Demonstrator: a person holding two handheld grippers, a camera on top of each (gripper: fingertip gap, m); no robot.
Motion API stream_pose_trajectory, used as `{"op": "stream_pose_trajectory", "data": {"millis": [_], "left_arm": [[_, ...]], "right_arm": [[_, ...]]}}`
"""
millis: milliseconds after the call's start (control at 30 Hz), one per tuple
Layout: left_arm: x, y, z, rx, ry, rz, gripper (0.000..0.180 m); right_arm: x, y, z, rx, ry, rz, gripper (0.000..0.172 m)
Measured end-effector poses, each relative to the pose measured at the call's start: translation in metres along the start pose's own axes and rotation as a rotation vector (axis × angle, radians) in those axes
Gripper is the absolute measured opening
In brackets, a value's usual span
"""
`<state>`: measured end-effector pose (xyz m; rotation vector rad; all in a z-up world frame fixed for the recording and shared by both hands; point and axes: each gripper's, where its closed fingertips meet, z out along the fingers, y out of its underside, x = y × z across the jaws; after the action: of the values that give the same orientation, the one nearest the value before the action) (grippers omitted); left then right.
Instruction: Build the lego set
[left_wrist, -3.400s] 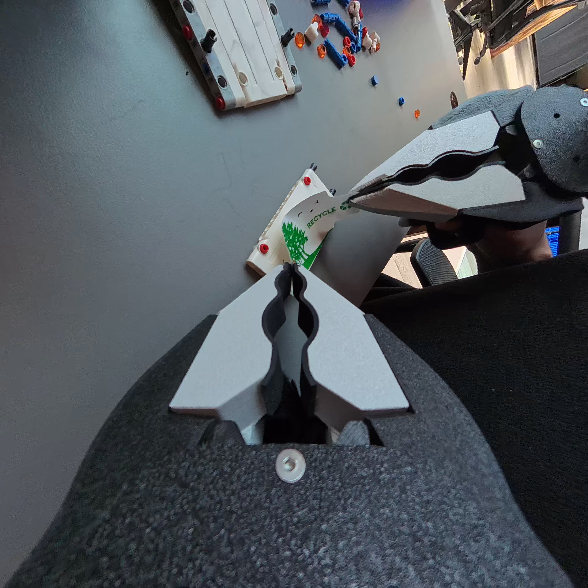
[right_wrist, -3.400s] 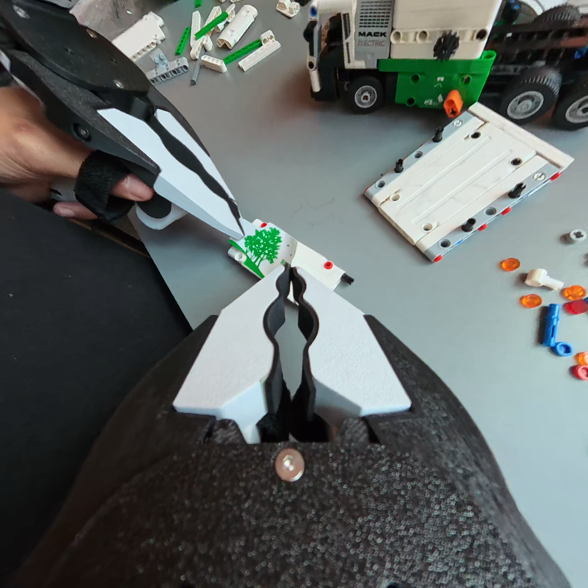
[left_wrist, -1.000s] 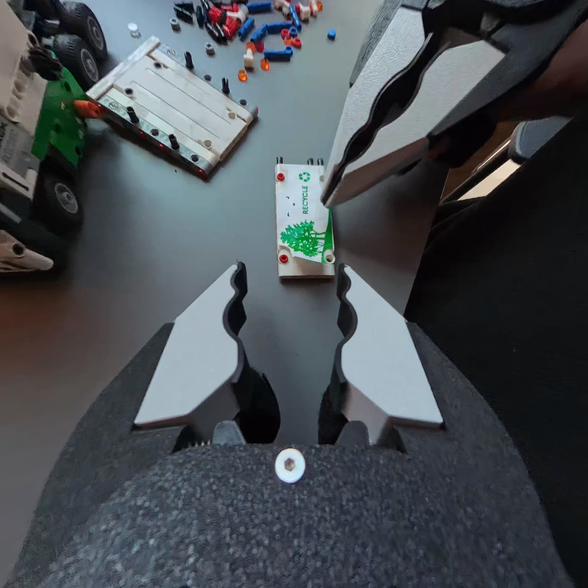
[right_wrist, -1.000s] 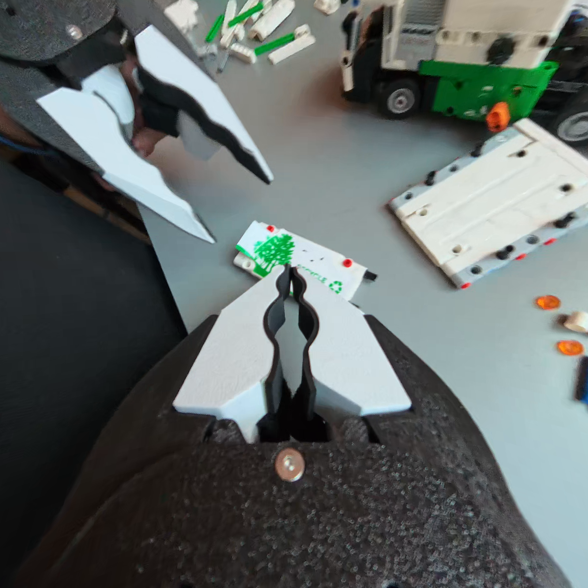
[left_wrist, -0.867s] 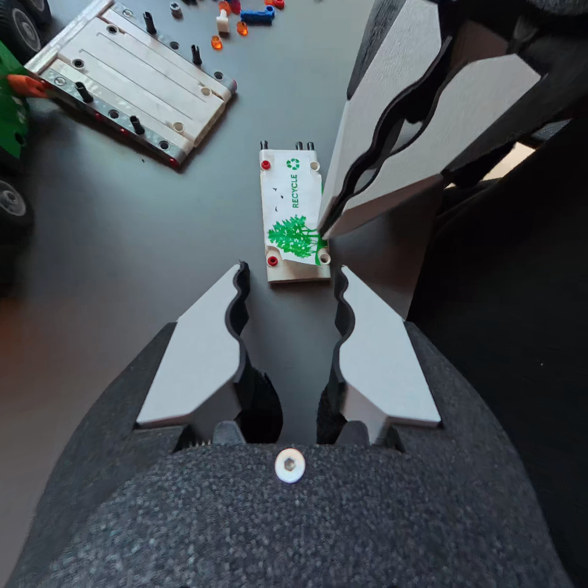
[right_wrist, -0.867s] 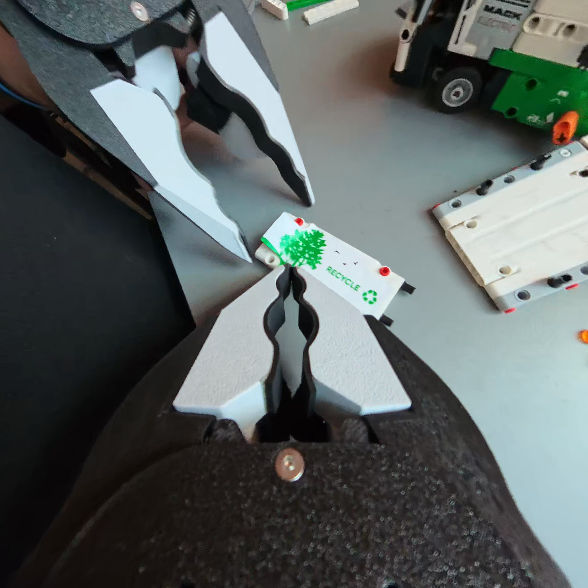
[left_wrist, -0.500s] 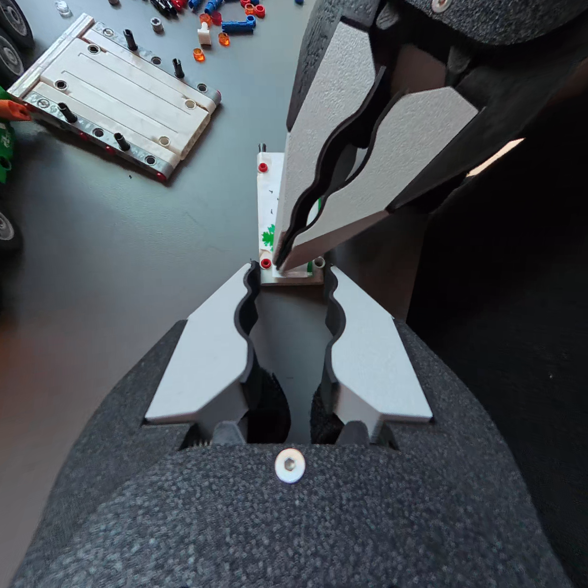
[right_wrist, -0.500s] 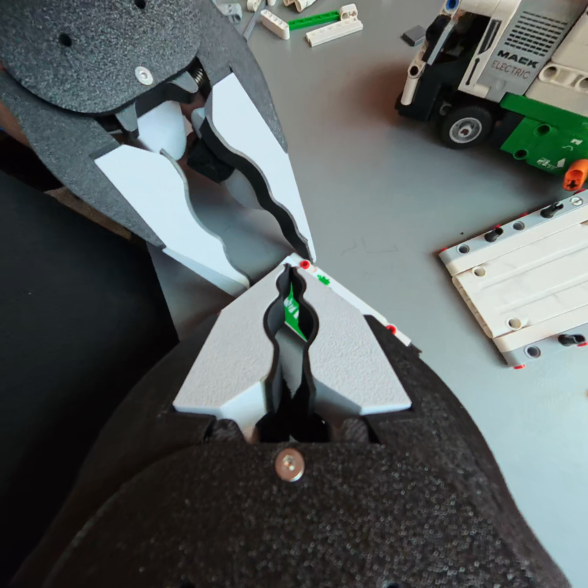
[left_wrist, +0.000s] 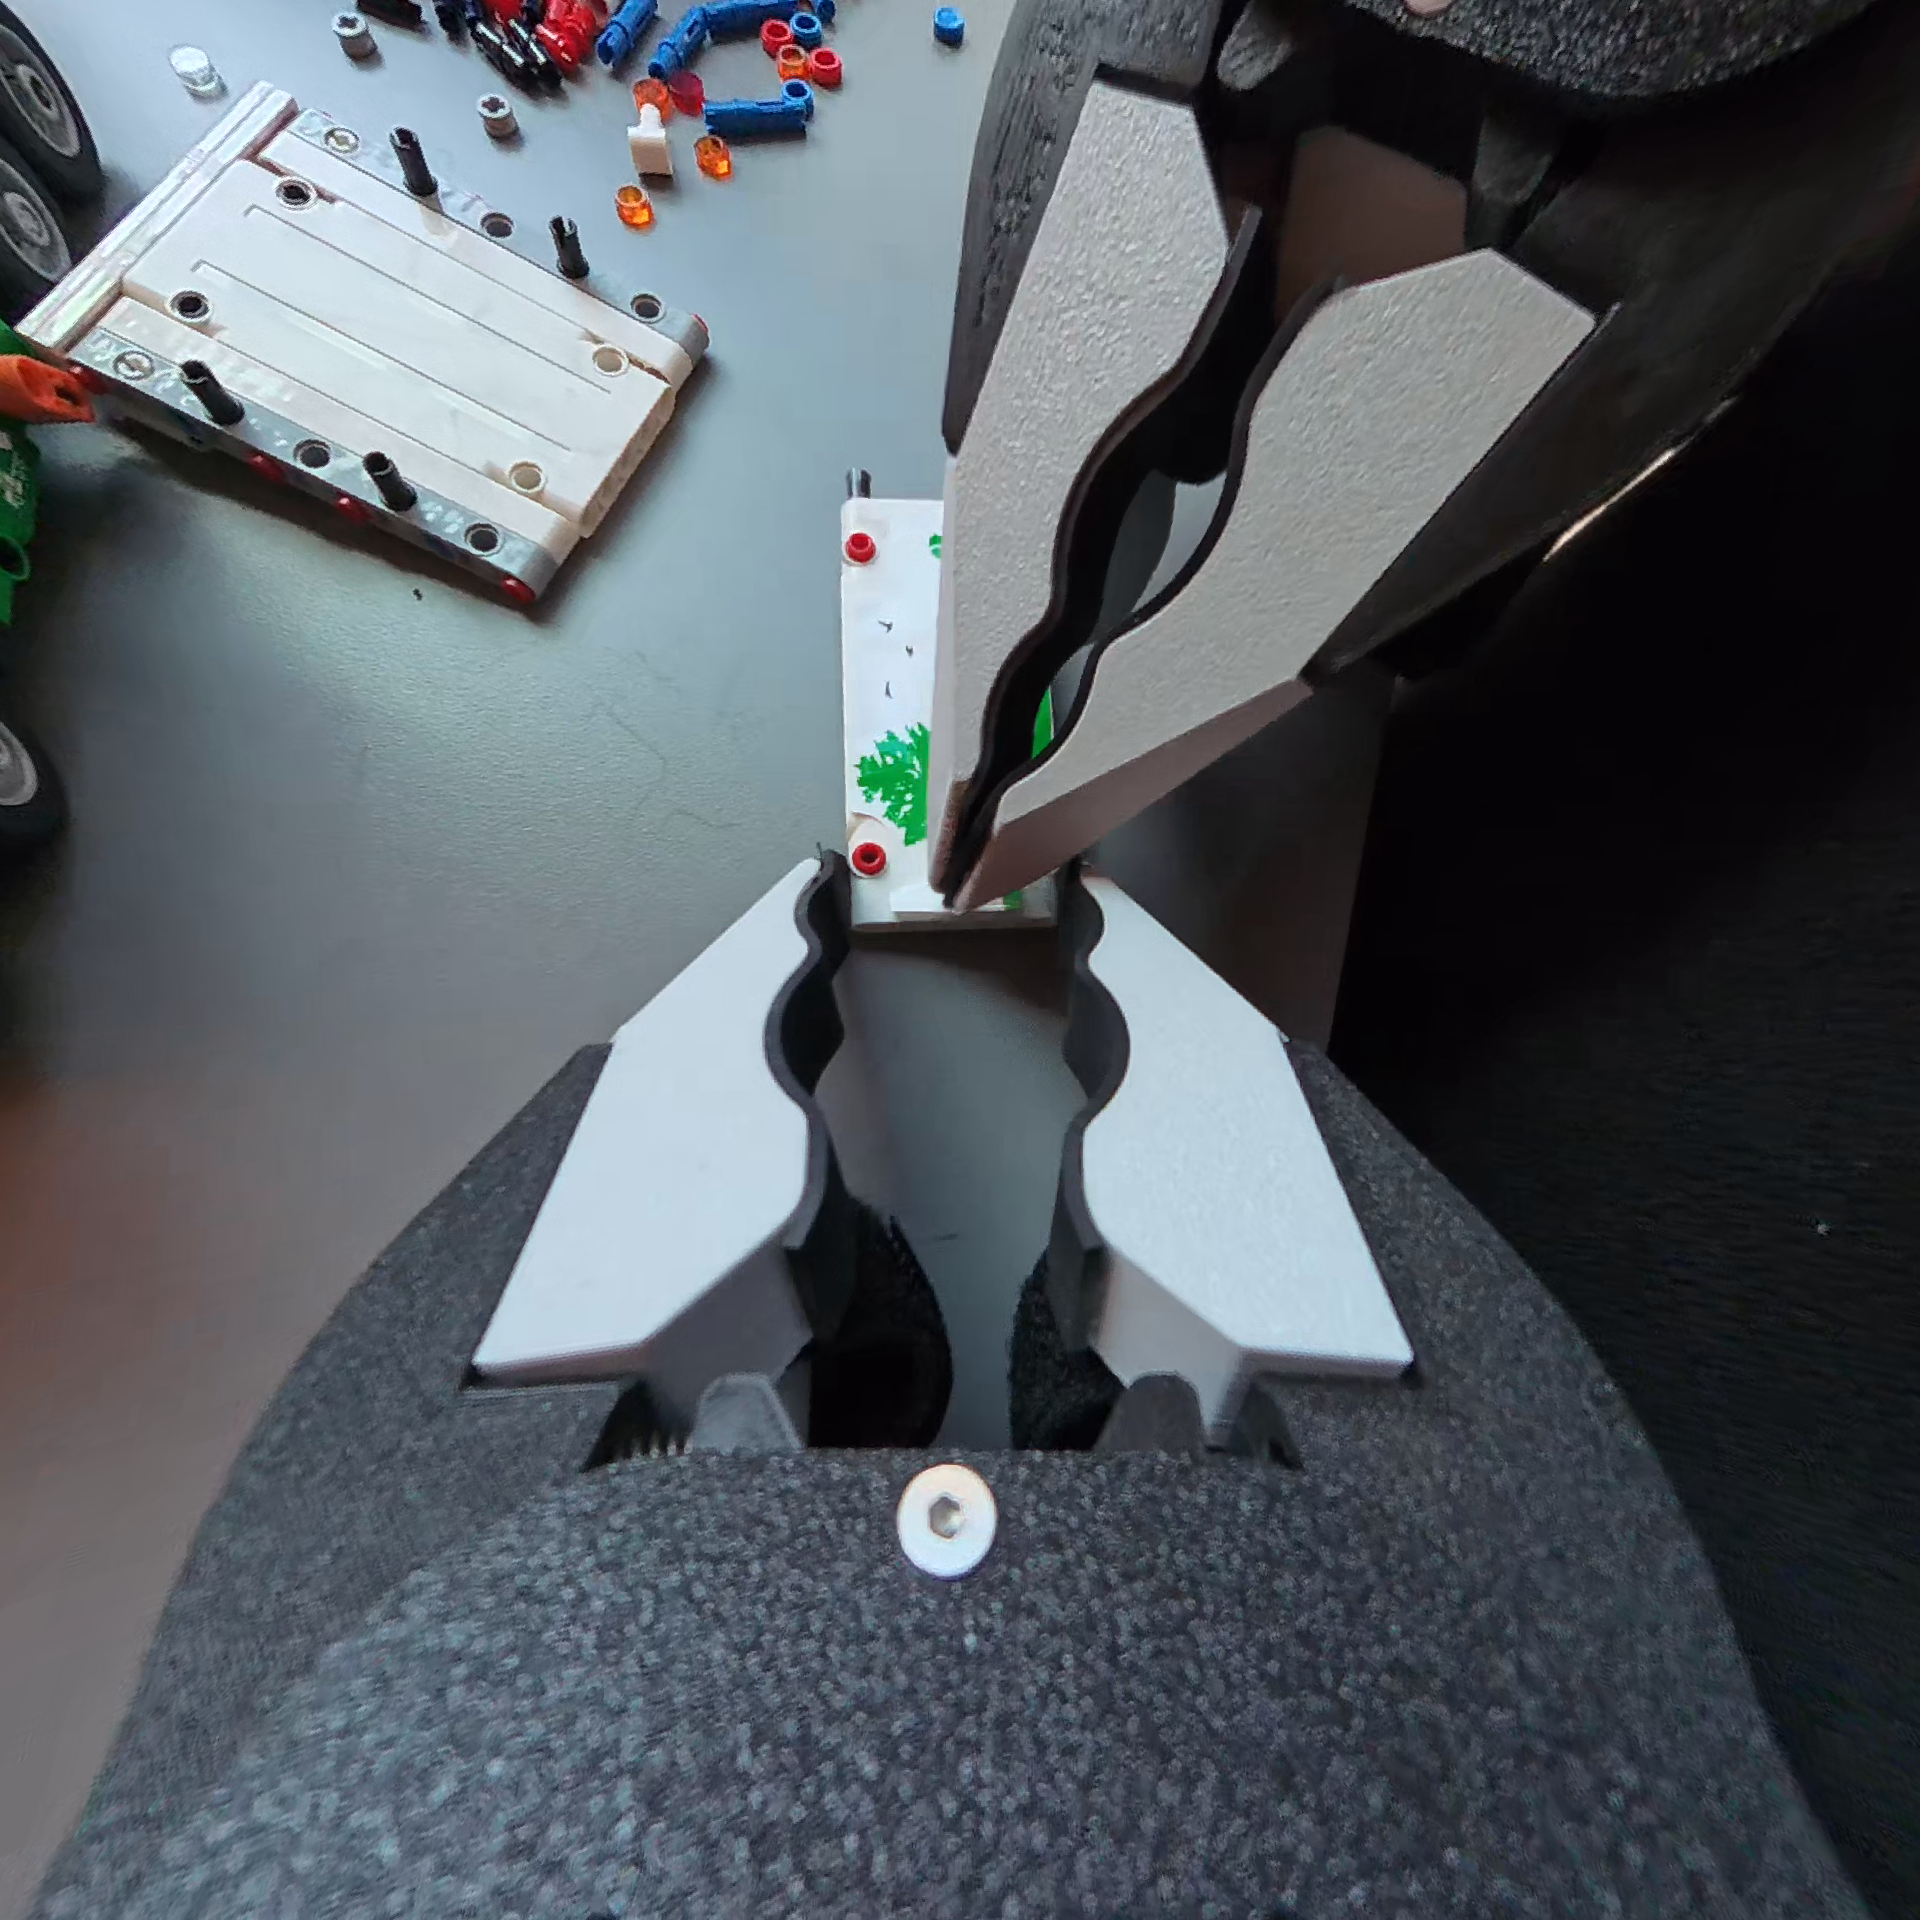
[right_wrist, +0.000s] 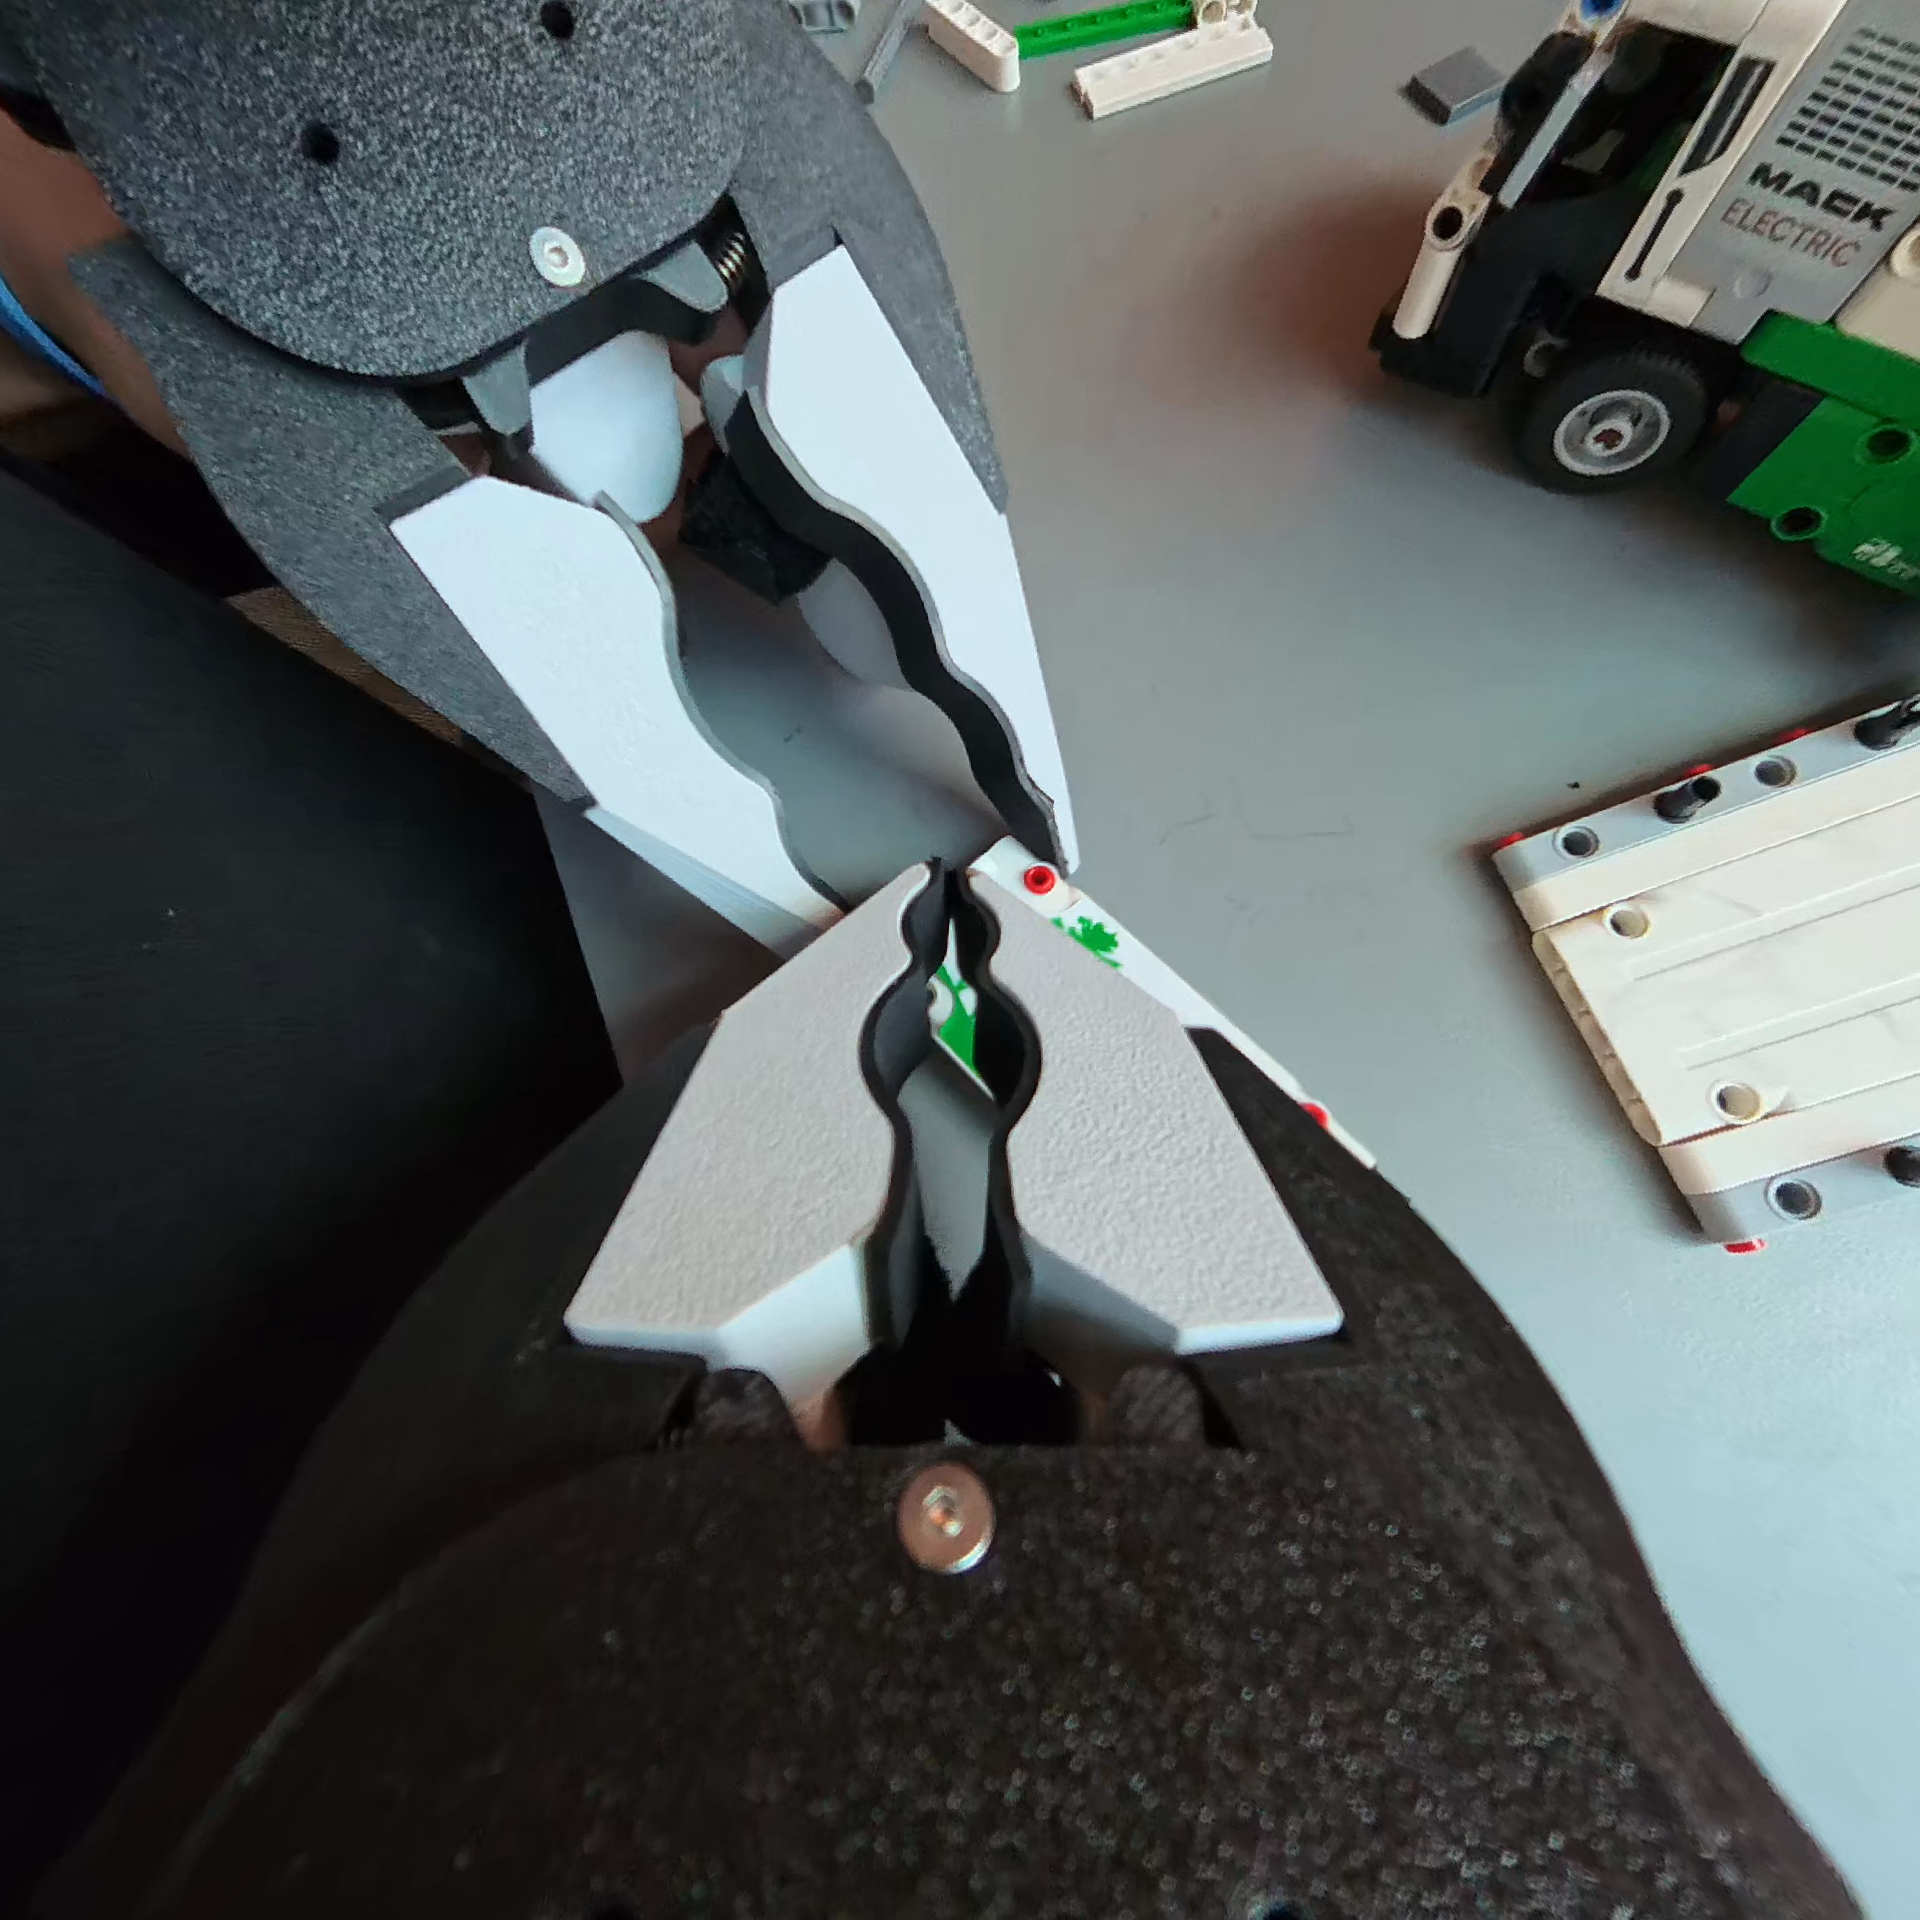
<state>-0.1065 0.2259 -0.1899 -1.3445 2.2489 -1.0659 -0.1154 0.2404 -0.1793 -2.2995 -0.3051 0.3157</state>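
While it lies flat on the grey table (left_wrist: 416, 831) close to the near edge, the item is catalogued as one small white panel (left_wrist: 894, 665) of building-brick plastic, oblong, with red pins (left_wrist: 865, 857) at its corners, black pegs at the far end, and a sticker (left_wrist: 894, 774) printed with a green tree on its top face. Left gripper (left_wrist: 951, 904): jaws part-way apart, straddling the panel's near end, the pads seemingly pressed against its two long edges. Right gripper (right_wrist: 948, 878): fingers closed tip to tip, angled down from above, tips resting on the sticker's near margin, where a pale strip shows at the panel's end; whether they pinch that strip cannot be told. Handling, by judgement: panel light, rigid and smooth-sided, so likely to skate on the table unless clamped across its width; best held by the long edges, clear of the pins and pegs. Sticker thin, limp and probably prone to crease or tear; only an edge or corner offers any purchase. Nearby: a larger white-and-grey plate (left_wrist: 395, 343) well apart to the left, loose coloured small pieces (left_wrist: 717, 73) beyond it, and a white-and-green toy truck (right_wrist: 1714, 260) farther off.
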Motion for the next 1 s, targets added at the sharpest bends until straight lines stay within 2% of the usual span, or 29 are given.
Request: {"op": "stream_pose_trajectory", "data": {"millis": [167, 400, 533, 667, 867, 933, 1000], "left_arm": [[0.001, 0.000, 0.000, 0.011, 0.016, 0.013, 0.039], [0.002, 0.002, -0.001, 0.002, 0.045, 0.088, 0.039], [-0.002, 0.003, -0.001, -0.001, 0.025, 0.120, 0.040], [-0.004, 0.002, -0.001, 0.001, 0.021, 0.108, 0.023], [-0.006, 0.005, -0.004, -0.005, 0.000, 0.089, 0.024], [-0.011, 0.007, -0.010, -0.004, -0.049, 0.080, 0.022], [-0.013, 0.002, -0.015, 0.047, -0.081, 0.078, 0.005]], "right_arm": [[-0.003, 0.009, -0.004, -0.034, -0.069, 0.040, 0.000], [-0.010, 0.000, 0.000, -0.036, -0.246, 0.008, 0.000], [-0.003, -0.001, 0.008, -0.040, -0.291, 0.081, 0.000], [0.001, -0.007, 0.006, -0.008, -0.325, 0.167, 0.000], [0.011, -0.029, -0.032, 0.150, -0.449, 0.335, 0.000], [0.015, -0.020, -0.040, 0.119, -0.435, 0.338, 0.000], [0.012, -0.003, -0.038, 0.054, -0.385, 0.282, 0.000]]}}
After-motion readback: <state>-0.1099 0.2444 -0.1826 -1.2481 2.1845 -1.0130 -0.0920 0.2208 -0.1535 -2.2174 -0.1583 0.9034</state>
